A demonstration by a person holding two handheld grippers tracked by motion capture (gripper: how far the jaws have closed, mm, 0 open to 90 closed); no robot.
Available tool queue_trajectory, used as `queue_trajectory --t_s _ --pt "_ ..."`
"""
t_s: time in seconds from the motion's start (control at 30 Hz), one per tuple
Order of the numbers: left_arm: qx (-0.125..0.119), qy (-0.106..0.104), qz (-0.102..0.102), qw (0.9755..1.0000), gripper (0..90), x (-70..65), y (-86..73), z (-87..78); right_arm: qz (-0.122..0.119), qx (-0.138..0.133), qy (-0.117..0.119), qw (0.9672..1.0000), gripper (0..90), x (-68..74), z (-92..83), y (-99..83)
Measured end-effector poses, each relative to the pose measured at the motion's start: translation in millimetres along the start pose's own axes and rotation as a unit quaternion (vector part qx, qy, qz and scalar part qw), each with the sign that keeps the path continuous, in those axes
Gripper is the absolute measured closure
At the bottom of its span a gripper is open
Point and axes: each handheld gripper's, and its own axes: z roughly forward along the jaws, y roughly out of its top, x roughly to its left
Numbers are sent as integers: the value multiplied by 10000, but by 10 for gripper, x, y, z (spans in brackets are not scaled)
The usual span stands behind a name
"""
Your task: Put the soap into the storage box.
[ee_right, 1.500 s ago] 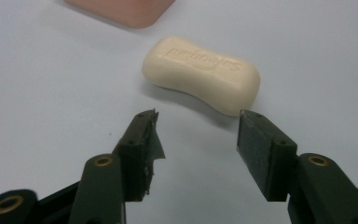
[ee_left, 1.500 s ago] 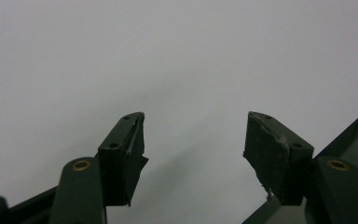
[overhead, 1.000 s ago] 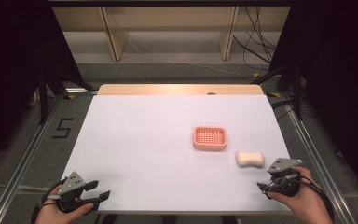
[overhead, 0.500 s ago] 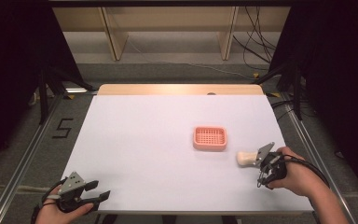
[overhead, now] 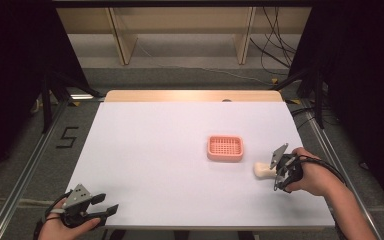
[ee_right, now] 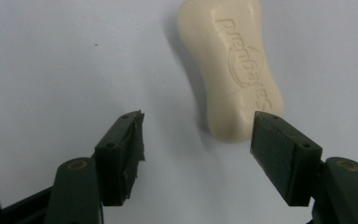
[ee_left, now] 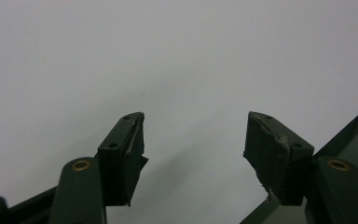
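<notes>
A cream bar of soap (overhead: 262,170) (ee_right: 230,70) lies flat on the white table (overhead: 155,150), right of a pink slotted soap dish (overhead: 225,148). My right gripper (overhead: 278,170) (ee_right: 198,128) points at the soap's near end from the right. Its jaws have just been opening and stand wide, with the soap just ahead of the right fingertip (ee_right: 279,140) and nothing pressed between them. My left gripper (overhead: 105,205) (ee_left: 196,133) rests at the table's front left corner, open over bare table.
Wooden shelf legs and cables stand beyond the far edge of the table. Metal rails run along both sides, with a "5" marked on the floor (overhead: 67,136) at left. The table's front edge lies close under both hands.
My right hand has moved up from the front right corner to the soap, turning toward it, and its jaws have spread wider. The left hand has stayed put.
</notes>
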Motion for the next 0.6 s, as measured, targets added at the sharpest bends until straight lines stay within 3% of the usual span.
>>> queue_trajectory --t_s 0.13,0.17,0.27,0.37,0.6 --pt "-37 43 5 10000 372 -4 -5 7 32 129 102 9999 329 -44 42 59" --pt "-41 43 3 10000 372 -4 -5 7 -164 100 107 9998 330 -75 62 79" --pt "-36 39 5 10000 371 -3 -5 6 -252 116 32 9996 330 -121 84 123" --pt "-29 34 11 10000 371 -1 -5 5 -244 94 38 9997 331 -135 95 148" --pt "-7 30 51 10000 372 -1 -3 2 -252 325 119 9991 351 -200 155 225"
